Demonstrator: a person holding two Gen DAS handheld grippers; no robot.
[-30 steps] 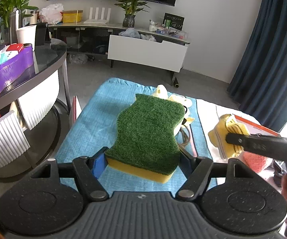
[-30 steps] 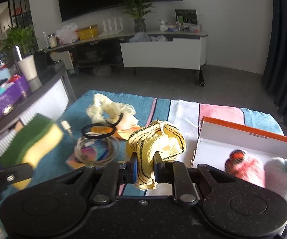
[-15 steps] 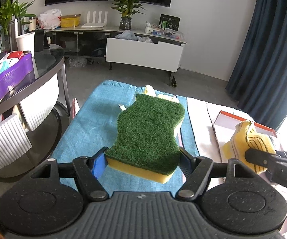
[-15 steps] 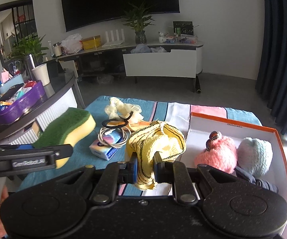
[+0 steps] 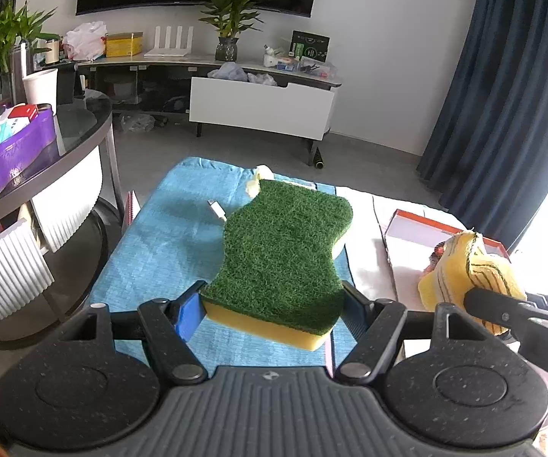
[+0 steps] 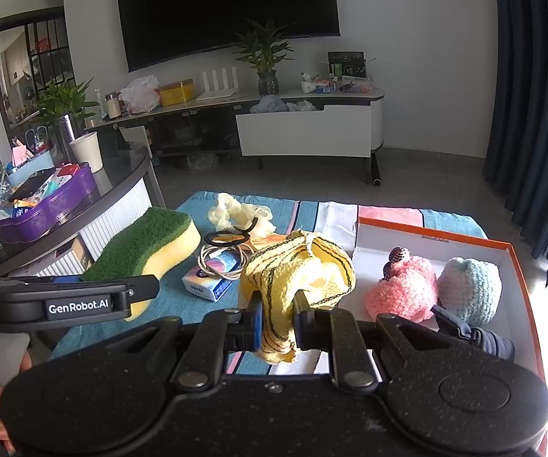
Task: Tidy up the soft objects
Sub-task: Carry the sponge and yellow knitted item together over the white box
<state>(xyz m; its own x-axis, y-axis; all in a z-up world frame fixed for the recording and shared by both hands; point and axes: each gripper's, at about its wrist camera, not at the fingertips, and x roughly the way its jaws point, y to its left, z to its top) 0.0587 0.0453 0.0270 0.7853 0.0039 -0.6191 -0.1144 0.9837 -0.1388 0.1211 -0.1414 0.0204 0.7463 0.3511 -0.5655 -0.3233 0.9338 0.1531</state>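
The yellow knitted cloth (image 6: 296, 278) – clamped in the narrow right gripper (image 6: 277, 318) – has been carried toward the orange-rimmed box (image 6: 517, 262) at three o'clock, while the green sponge (image 5: 281, 251) is held by the left gripper (image 5: 274, 304) – drop-off looks imminent.

I carry the yellow cloth (image 6: 296, 278) in my right gripper (image 6: 277, 318) from above the striped mat (image 6: 334, 217) rightward and up, now at the orange box (image 6: 517, 266) edge, pink ball (image 6: 403, 289) and blue ball (image 6: 470, 289) fully in view
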